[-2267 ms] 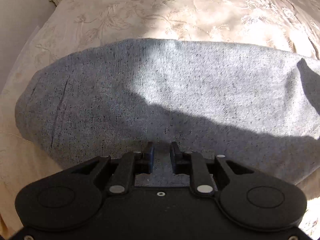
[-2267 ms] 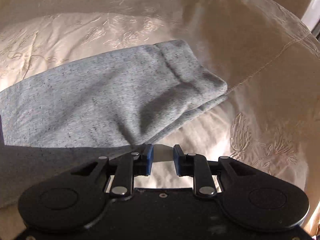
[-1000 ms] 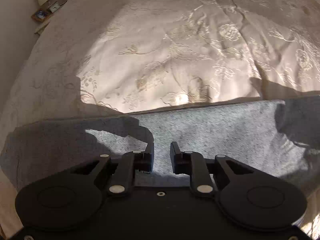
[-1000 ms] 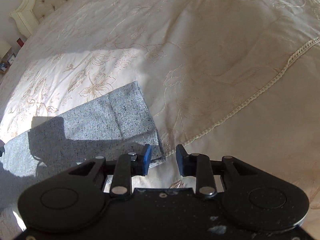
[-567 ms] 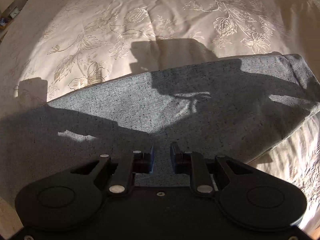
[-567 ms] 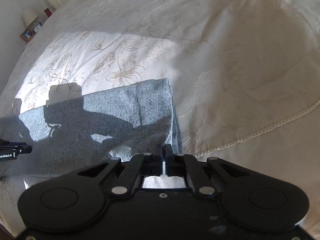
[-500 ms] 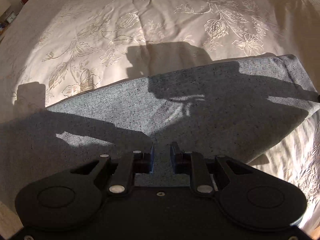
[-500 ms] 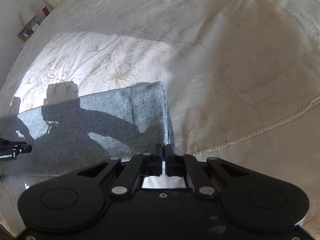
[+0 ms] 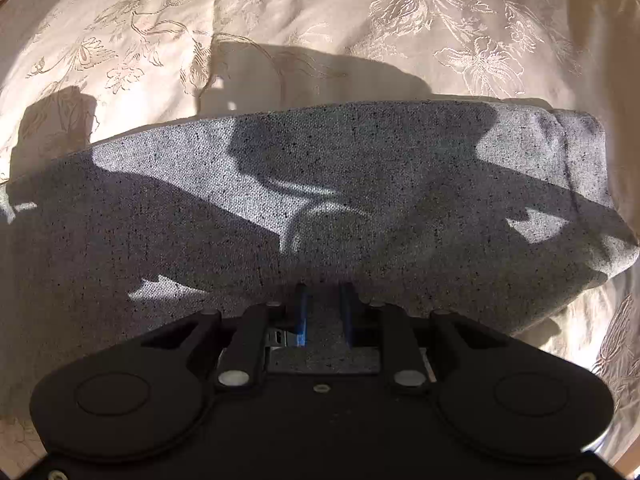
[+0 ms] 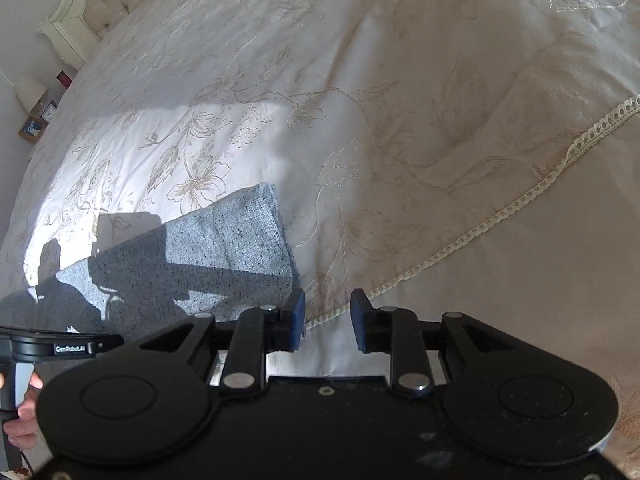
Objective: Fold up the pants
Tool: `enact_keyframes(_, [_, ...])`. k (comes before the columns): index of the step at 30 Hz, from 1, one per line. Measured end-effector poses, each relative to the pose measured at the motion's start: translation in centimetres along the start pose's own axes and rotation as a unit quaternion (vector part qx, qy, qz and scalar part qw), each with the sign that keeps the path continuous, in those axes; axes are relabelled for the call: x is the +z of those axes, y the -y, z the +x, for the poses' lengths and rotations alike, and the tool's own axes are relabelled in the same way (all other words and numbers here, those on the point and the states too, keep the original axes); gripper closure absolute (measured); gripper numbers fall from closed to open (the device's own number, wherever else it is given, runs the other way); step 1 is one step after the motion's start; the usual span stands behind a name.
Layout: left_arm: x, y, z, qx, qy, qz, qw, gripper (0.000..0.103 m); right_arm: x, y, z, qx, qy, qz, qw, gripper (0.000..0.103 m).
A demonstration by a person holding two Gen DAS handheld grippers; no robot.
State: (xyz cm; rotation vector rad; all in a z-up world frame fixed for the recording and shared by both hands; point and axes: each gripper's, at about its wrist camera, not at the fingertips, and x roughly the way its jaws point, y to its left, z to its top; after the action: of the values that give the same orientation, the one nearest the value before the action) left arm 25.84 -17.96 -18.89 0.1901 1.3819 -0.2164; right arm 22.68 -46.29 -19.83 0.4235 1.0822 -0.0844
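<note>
The bed, under its embroidered cream cover, is carrying the grey pants, which are lying folded as a long band running from nine to three o'clock across the left view. The left gripper is gripping the near edge of the cloth, which is filling the narrow gap between its jaws. The right gripper is hanging wide open and empty, with the pants' end lying toward its ten o'clock, just beside its left fingertip. Likely the left one is nearer for the next fold.
</note>
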Motion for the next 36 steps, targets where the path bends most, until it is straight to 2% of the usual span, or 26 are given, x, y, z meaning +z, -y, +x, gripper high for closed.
enact_keyframes(6, [-0.1,-0.4,0.7,-0.001,-0.004,-0.025,0.9997,0.076,0.0,-0.7,0.3,0.013,-0.003,-0.006,1.000,0.073])
enact_keyframes(8, [-0.2,-0.4,0.8,0.002,-0.003,-0.028,0.9996,0.076,-0.3,-0.7,0.1,0.024,0.000,0.010,1.000,0.071])
enact_keyframes(12, [-0.6,0.6,0.9,0.024,0.002,0.001,0.9997,0.076,-1.9,-0.8,0.2,0.044,-0.004,0.062,0.997,0.068])
enact_keyframes(15, [-0.6,1.4,1.0,0.037,0.004,0.016,0.9992,0.077,-3.5,-1.1,0.6,0.051,-0.013,0.079,0.996,0.066])
enact_keyframes(22, [-1.1,1.1,1.1,0.031,0.011,0.021,0.9992,0.077,-6.6,-1.6,1.9,0.082,-0.031,0.115,0.989,0.065])
enact_keyframes(28, [-1.3,0.2,0.6,0.020,0.009,0.028,0.9994,0.077,-6.2,-1.2,3.0,0.100,-0.015,0.163,0.982,0.063])
enact_keyframes(36, [-1.2,0.2,0.6,0.025,0.010,0.033,0.9991,0.077,-4.8,0.0,4.0,0.110,-0.006,0.239,0.965,0.062])
